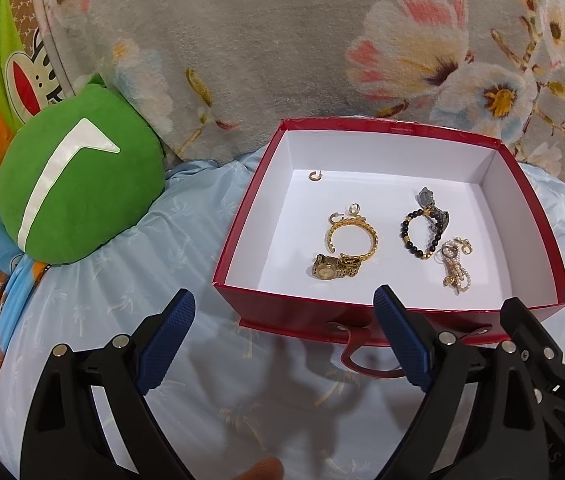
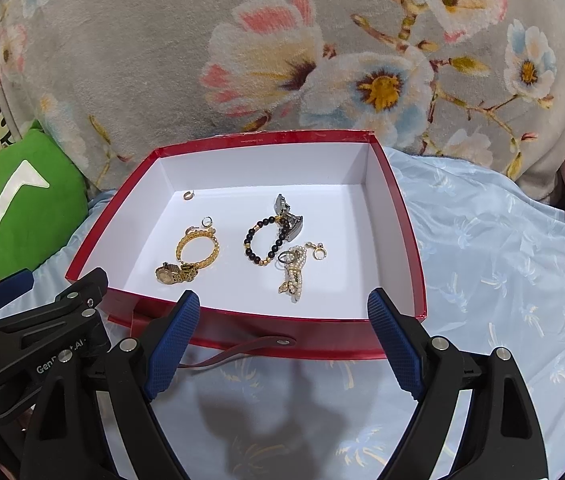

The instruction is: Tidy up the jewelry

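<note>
Gold and beaded jewelry (image 2: 260, 246) lies inside red box (image 2: 242, 320).

Green cushion (image 1: 78, 184) beside floral blanket (image 1: 282, 40)

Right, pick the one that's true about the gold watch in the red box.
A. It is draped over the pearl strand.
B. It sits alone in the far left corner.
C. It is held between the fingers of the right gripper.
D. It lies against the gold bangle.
D: the gold watch lies on the floor of the red box, its band touching the gold bangle; both grippers are open and hold nothing.
</note>
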Available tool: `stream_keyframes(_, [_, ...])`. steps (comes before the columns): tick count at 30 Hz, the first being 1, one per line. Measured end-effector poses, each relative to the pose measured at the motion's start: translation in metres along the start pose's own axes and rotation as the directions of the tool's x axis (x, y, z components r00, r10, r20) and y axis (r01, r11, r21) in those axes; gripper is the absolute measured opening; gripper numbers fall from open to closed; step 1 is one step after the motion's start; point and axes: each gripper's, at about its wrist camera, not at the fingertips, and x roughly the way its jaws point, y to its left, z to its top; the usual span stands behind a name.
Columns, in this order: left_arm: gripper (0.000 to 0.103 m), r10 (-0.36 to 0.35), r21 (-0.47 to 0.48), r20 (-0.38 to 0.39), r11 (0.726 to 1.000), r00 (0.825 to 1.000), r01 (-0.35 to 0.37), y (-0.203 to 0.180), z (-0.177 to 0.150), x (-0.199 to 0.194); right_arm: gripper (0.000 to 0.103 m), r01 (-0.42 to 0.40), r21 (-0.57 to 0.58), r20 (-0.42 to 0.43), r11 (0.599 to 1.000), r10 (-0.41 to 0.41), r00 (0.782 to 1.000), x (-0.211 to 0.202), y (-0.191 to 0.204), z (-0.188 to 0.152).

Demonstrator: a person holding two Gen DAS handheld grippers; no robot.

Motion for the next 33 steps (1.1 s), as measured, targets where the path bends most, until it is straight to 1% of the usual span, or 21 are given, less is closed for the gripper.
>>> stream_keyframes(3, [0.088, -0.007, -0.010, -0.005, 1.000, 1.000, 0.007, 0.0021, 0.0001, 0.0005, 0.084, -0.001, 0.000, 0.000, 1.000, 0.001, 1.000, -0.0006, 0.0000, 0.0000])
stream_keyframes(15, [0.088, 0.005, -0.005, -0.001, 1.000, 1.000, -0.005, 0.0001, -0.0012, -0.0001, 0.084, 0.001, -0.001, -0.002, 1.000, -0.001, 1.000, -0.0002, 0.0011, -0.0009])
stream_keyframes(27, [0.088, -0.014, -0.011, -0.023, 1.000, 1.000, 0.014, 0.0004, -0.0019, 0.0036, 0.085, -0.001, 0.004, -0.002, 1.000, 0.001, 1.000, -0.0004, 0.0006, -0.0015])
stream_keyframes(33, [0.088, -0.029, -0.008, -0.019, 1.000, 0.999, 0.029, 0.0002, -0.0023, 0.0036, 0.085, -0.005, 0.013, -0.004, 1.000, 0.005, 1.000, 0.0006, -0.0005, -0.0038])
